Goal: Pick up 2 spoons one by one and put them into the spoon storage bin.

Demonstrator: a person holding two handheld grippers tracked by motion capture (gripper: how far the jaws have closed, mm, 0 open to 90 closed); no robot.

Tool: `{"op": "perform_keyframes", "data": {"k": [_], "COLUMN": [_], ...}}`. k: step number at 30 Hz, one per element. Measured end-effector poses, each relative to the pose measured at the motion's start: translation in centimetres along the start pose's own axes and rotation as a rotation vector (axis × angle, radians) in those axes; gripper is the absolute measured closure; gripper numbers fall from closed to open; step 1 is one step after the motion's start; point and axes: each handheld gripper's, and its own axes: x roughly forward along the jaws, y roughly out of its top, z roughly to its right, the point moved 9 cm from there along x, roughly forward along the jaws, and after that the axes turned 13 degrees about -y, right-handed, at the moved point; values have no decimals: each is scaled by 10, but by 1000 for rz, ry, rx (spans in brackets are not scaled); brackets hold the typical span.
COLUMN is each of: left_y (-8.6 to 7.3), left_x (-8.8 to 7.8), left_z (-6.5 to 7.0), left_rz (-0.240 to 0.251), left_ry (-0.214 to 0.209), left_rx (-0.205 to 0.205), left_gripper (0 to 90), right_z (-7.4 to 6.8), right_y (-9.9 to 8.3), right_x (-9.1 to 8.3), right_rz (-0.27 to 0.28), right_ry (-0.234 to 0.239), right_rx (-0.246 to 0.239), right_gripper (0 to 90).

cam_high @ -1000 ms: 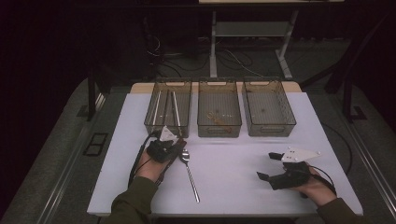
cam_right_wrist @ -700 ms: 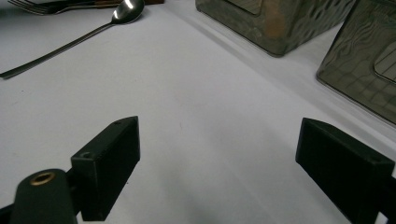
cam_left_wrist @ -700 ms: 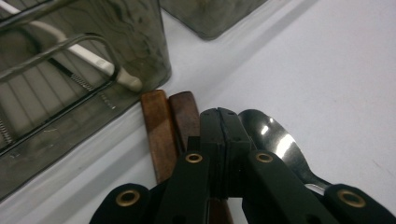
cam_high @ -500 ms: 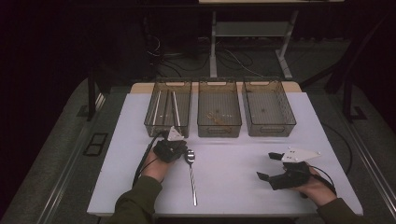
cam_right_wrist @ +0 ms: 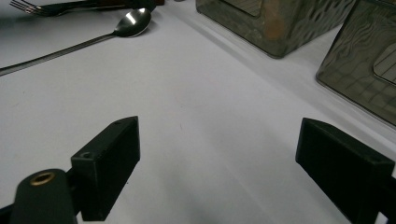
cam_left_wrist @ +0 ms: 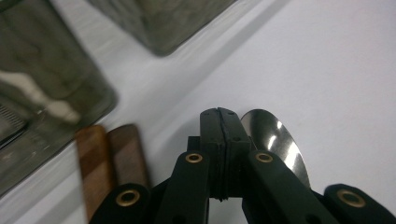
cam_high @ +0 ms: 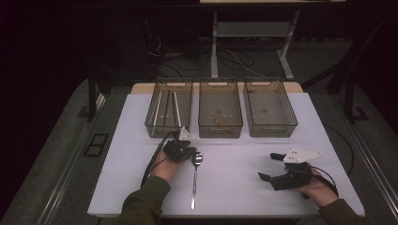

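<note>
1. Since the earlier frames the left gripper (cam_high: 184, 151) has slid right across the table (cam_high: 244, 197), and the spoon (cam_high: 195, 180) has swung with it: its handle pointed down and to the right before and now runs almost straight toward the near edge.
2. The right gripper (cam_high: 271, 167) has stayed put.
3. At the far left of the table stands the left bin (cam_high: 168, 110), with long pale pieces lying in it; what they are cannot be told.
4. The left gripper sits just in front of that bin's near right corner. Its jaws are pressed tight together with nothing between them.
5. In the left gripper view the spoon's bowl (cam_left_wrist: 275, 142) lies just beside the closed tips (cam_left_wrist: 219, 122), on their right side, so close that touching or apart cannot be told.
6. The spoon lies flat on the table, bowl at the far end beside the left gripper, handle reaching toward the person.
7. The middle bin (cam_high: 220, 110) holds a few small brownish bits; the right bin (cam_high: 270, 108) stands beside it.
8. The right gripper rests low at the right of the table, well apart from the spoon. Its jaws gape wide and hold nothing.
9. In the right gripper view the spoon (cam_right_wrist: 133, 22) lies far off at the upper left, a fork (cam_right_wrist: 28, 6) beyond it.
</note>
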Motion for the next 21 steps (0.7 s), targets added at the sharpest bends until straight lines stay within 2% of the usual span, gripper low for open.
{"op": "perform_keyframes", "data": {"k": [7, 13, 18, 21], "left_y": [8, 17, 23, 25], "left_x": [12, 25, 34, 36], "left_z": [11, 23, 34, 39], "left_rz": [2, -6, 8, 3], "left_ry": [-35, -61, -101, -109], "left_rx": [10, 36, 37, 58], "left_gripper": [890, 889, 890, 890], "right_z": [0, -1, -1, -1], "right_y": [0, 0, 0, 0], "right_x": [0, 0, -1, -1], "right_rz": [0, 1, 2, 2], "right_ry": [2, 6, 8, 8], "right_rx": [-1, 0, 0, -2], "right_gripper": [135, 135, 135, 135]}}
